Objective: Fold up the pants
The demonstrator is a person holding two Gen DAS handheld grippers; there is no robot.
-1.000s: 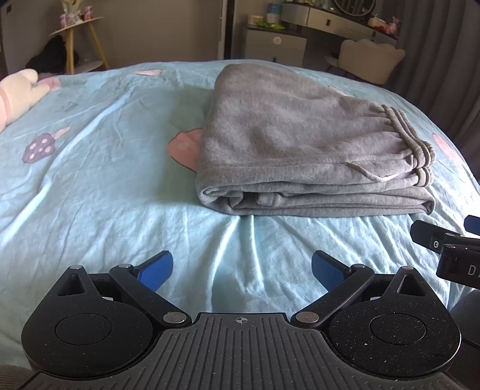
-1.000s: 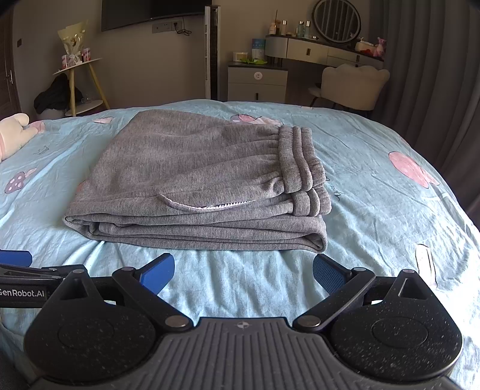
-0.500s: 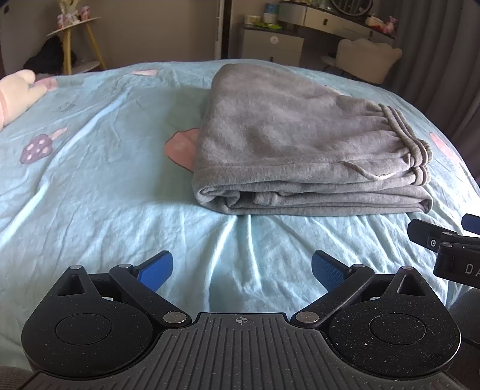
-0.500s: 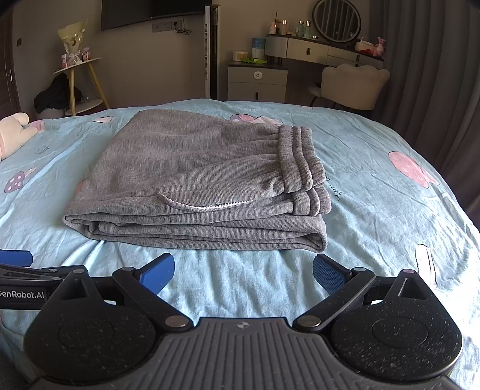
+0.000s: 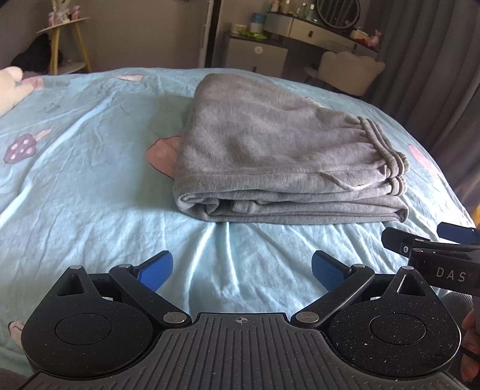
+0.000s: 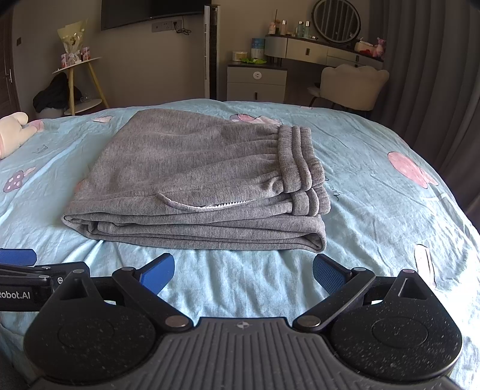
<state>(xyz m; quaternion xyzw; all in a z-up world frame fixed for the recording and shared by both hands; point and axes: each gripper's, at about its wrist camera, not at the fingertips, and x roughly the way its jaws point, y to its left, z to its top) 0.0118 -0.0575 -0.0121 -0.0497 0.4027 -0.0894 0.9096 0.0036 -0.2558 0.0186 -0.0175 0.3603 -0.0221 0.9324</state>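
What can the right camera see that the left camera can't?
Only the right wrist view shows the TV on the wall, the whole round mirror, and the right gripper open over the bed sheet.

Only the left wrist view shows a bit of the person's hand at the right edge, and the left gripper open.

Both show the folded grey pants lying on the sheet, the plush toy, the white chair and the yellow-legged side table.
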